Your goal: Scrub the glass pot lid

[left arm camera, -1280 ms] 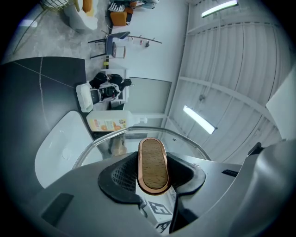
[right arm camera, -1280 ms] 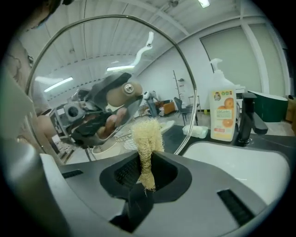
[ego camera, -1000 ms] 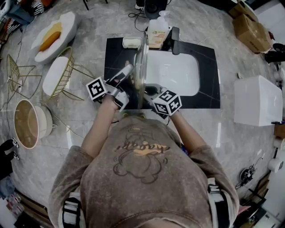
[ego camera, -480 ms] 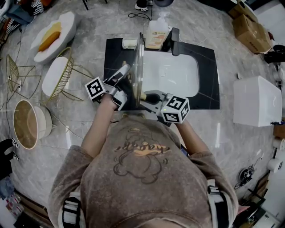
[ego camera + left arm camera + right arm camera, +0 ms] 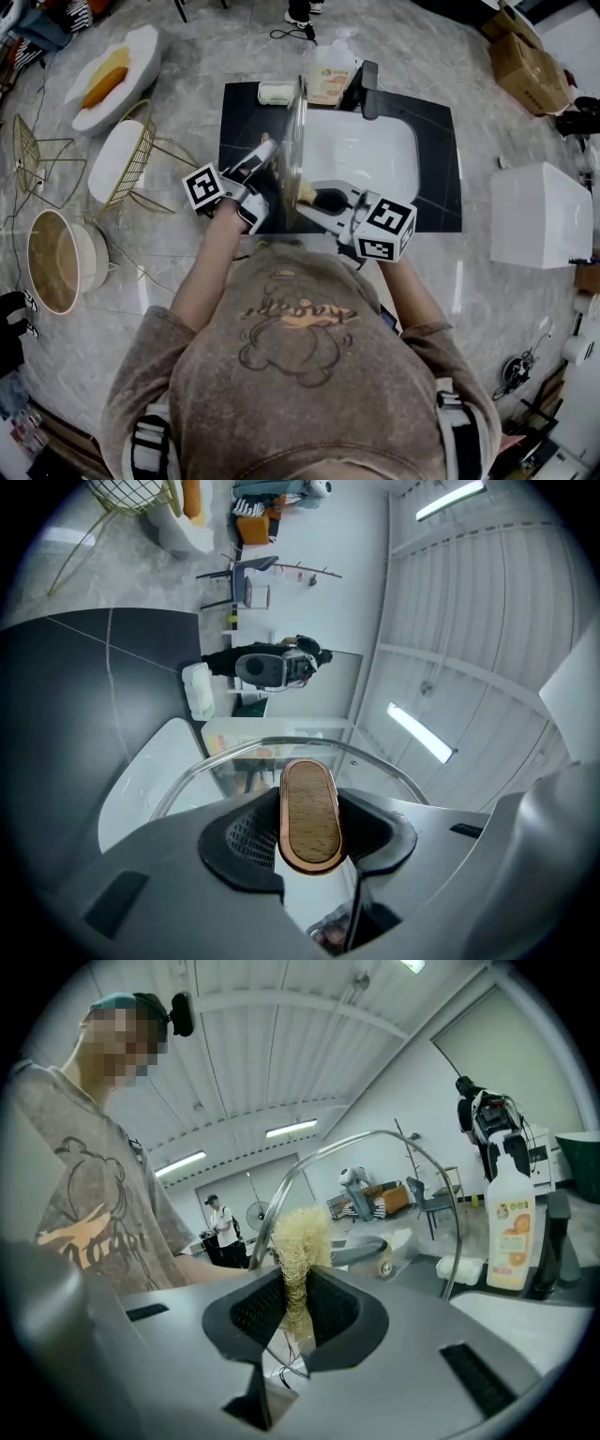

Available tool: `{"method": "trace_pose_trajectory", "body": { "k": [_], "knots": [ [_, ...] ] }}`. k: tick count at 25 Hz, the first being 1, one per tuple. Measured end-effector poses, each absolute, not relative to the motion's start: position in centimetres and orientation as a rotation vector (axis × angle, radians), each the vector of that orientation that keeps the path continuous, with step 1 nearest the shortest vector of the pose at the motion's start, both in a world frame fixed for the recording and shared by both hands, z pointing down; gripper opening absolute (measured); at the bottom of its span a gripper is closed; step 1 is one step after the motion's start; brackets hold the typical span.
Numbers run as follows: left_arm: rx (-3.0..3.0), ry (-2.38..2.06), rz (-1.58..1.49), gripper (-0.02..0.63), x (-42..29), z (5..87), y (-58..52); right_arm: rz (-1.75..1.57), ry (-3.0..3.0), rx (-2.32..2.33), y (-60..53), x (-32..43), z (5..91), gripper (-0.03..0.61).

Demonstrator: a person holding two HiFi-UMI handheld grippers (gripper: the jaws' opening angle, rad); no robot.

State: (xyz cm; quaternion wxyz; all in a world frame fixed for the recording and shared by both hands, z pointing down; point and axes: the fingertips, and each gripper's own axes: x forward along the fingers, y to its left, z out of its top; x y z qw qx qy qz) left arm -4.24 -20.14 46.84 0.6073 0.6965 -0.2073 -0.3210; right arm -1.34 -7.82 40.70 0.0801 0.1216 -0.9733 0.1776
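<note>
Holding the work on edge, the left gripper (image 5: 265, 165) has its jaws closed on the wooden handle (image 5: 310, 815) of the glass pot lid (image 5: 296, 131). The handle sits squarely between the pads, and the glass disc stands just beyond the jaw tips, above the white sink (image 5: 375, 155).

The right gripper (image 5: 319, 199) has its jaws clamped on a straw-coloured fibre scrubber (image 5: 300, 1237). The tuft projects past the jaw tips and, in the head view, appears to meet the lid's face on the side away from the handle. The right gripper view shows the lid's metal rim (image 5: 375, 1134) arching just ahead of and above the tuft.

Assessment of progress:
- Both grasps are made and the tool is at the glass, so scrubbing is judged to be under way.
- No foam, water film or residue can be made out on the glass, so the portion already cleaned cannot be determined.
- The handle side of the lid carries no tool at present. That face, the rim and any rinse are judged outstanding.
- A soap bottle (image 5: 330, 70) stands beyond the lid at the sink's far edge, well clear of both sets of jaws.
</note>
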Motion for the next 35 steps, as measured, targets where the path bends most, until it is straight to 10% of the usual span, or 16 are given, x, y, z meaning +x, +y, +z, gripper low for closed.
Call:
{"method": "trace_pose_trajectory", "body": {
  "k": [35],
  "knots": [
    [1.6,-0.372,-0.73,0.181,-2.5,45.3,-18.0,0.569,-2.753,0.803,-20.9,0.2,45.7,0.052]
  ]
}}
